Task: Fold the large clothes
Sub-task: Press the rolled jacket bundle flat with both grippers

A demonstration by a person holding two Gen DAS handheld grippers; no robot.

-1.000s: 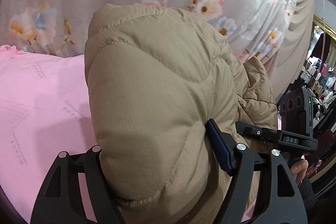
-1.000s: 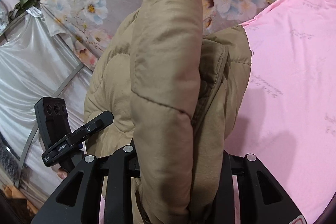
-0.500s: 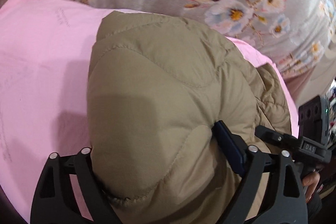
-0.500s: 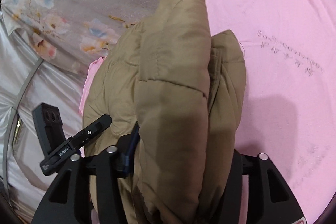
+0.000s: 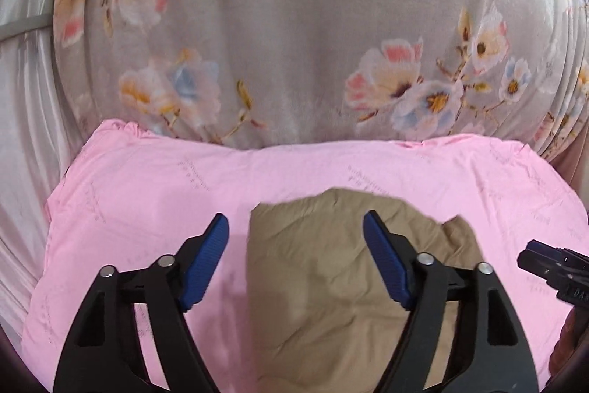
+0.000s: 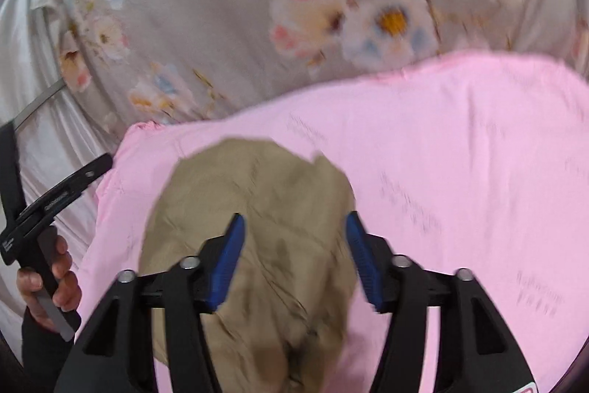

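A tan quilted puffer jacket (image 5: pixel 331 282) lies folded in a compact bundle on a pink cloth (image 5: pixel 147 194). My left gripper (image 5: pixel 296 227) is open above the jacket's left part, blue pads apart and empty. In the right wrist view the jacket (image 6: pixel 265 194) lies below my right gripper (image 6: pixel 294 227), which is open and empty above it. The jacket's near end is hidden behind the gripper bodies.
The pink cloth (image 6: pixel 460 142) lies on a grey floral bedsheet (image 5: pixel 294 24). A shiny white curtain (image 5: pixel 22 98) hangs at the left. The other gripper's body shows at the right edge (image 5: pixel 556 267) and at the left (image 6: pixel 40 209), held by a hand.
Both grippers have let go of the jacket and opened. The jacket has gone from held up between the jaws to lying on the pink cloth, and both grippers have pulled back.
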